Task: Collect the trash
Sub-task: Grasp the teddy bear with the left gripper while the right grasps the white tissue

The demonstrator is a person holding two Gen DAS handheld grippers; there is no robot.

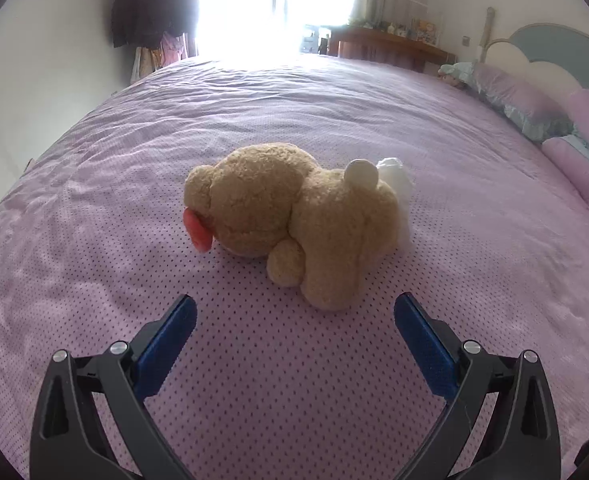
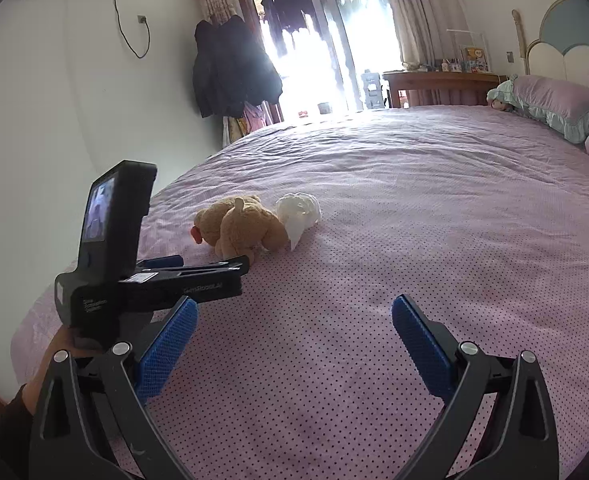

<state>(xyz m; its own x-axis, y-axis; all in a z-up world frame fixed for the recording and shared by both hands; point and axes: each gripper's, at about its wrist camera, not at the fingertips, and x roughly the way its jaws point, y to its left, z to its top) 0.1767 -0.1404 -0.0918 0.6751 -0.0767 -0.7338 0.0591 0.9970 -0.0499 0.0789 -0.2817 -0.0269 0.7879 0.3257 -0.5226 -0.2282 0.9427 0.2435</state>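
A crumpled white tissue (image 1: 396,184) lies on the pink dotted bedspread (image 1: 134,208), partly hidden behind a tan plush bear (image 1: 294,220). In the right wrist view the tissue (image 2: 299,212) sits just right of the bear (image 2: 242,226). My left gripper (image 1: 294,316) is open and empty, its blue pads just short of the bear. It also shows in the right wrist view (image 2: 210,264), at the bear's near side. My right gripper (image 2: 294,320) is open and empty over the bedspread (image 2: 414,220), further back.
Pink and teal pillows (image 1: 534,108) line the headboard on the right. A wooden desk (image 2: 442,86) with small items stands behind the bed. Dark coats (image 2: 230,68) hang by the bright balcony door. A white wall is on the left.
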